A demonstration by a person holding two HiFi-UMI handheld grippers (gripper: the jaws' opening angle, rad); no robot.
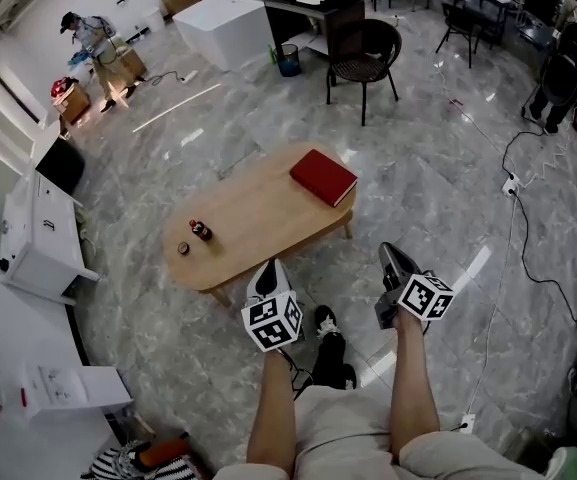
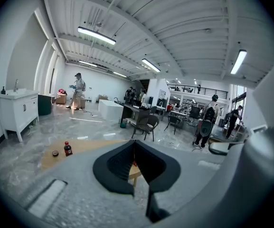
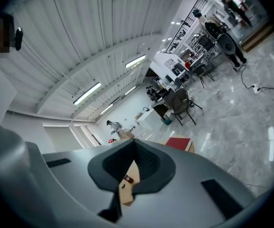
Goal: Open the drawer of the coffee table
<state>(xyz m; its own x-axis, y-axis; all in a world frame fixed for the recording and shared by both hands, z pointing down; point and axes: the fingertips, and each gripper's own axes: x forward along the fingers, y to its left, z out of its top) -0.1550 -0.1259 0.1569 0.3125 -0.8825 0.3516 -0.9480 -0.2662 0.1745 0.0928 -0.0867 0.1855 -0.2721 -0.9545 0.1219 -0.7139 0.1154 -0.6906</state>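
Observation:
The oval wooden coffee table stands on the marble floor in front of me. A red book, a small dark bottle and a loose cap lie on its top. No drawer front shows in any view. My left gripper hovers shut and empty by the table's near edge. My right gripper is shut and empty over the floor to the right of the table. In the left gripper view the shut jaws point across the table past the bottle. The right gripper view is rolled; its shut jaws face the book.
A black chair and a white block stand beyond the table. A white cabinet is at the left. A black cable runs over the floor at the right. My shoe is near the table. People stand far off.

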